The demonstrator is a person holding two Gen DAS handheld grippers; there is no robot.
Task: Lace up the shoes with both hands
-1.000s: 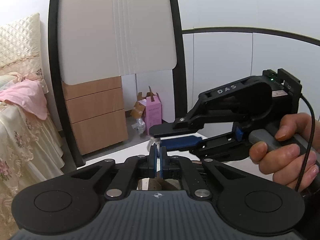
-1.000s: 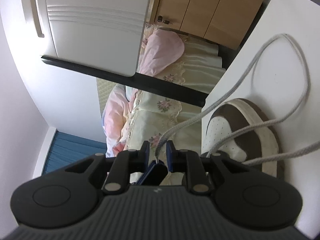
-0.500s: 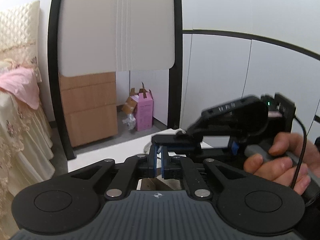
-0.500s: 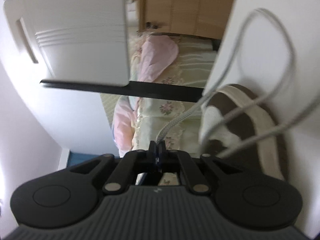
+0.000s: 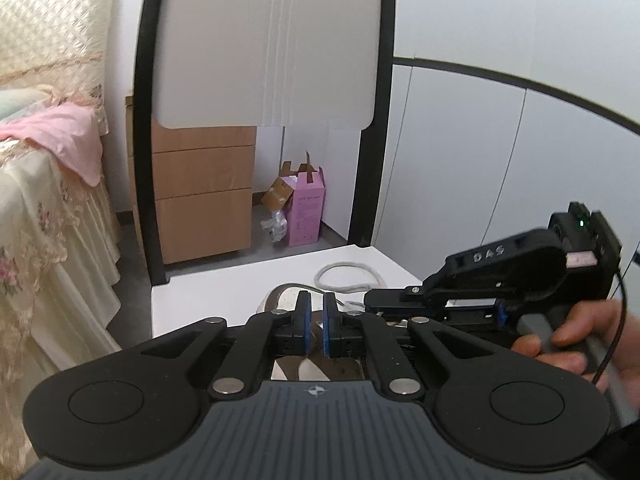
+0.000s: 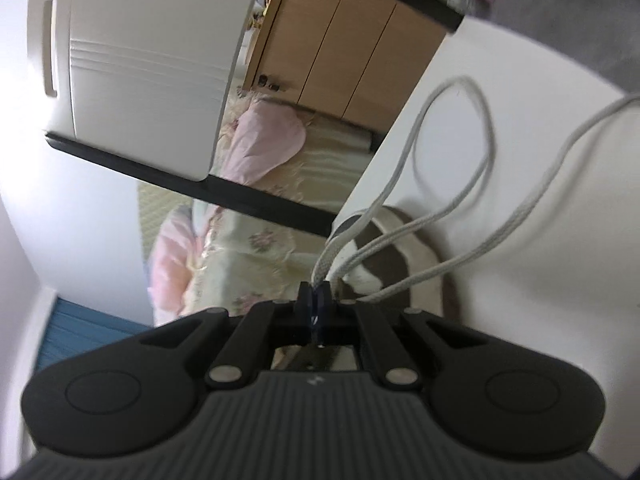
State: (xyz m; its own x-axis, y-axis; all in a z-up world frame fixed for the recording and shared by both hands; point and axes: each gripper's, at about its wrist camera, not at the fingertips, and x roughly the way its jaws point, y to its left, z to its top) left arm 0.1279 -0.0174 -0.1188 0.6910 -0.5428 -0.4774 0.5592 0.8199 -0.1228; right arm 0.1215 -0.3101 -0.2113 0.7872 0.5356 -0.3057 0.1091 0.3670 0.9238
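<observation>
A brown and white shoe (image 5: 285, 295) lies on the white table (image 5: 200, 304), just beyond my left gripper (image 5: 314, 320). The left gripper's blue pads stand a narrow gap apart with nothing between them. My right gripper (image 5: 372, 307) reaches in from the right, held by a hand (image 5: 576, 336), its tips close beside the left's. In the right wrist view the right gripper (image 6: 316, 298) is shut on the end of the grey-white lace (image 6: 404, 160). The lace runs out in long loops over the shoe (image 6: 404, 252). A coil of lace (image 5: 348, 276) rests past the shoe's toe.
The table's left edge (image 6: 384, 140) drops off toward a bed with a cream floral cover (image 5: 36, 216) and a pink cloth. A wooden drawer unit (image 5: 200, 200) and a pink box (image 5: 306, 208) stand on the floor beyond. White cabinet panels (image 5: 460, 168) rise at the right.
The right gripper closed on the lace end and drew back to the right. The left pads parted slightly and no longer hold the lace tip. The left view tipped down, bringing shoe and table into sight.
</observation>
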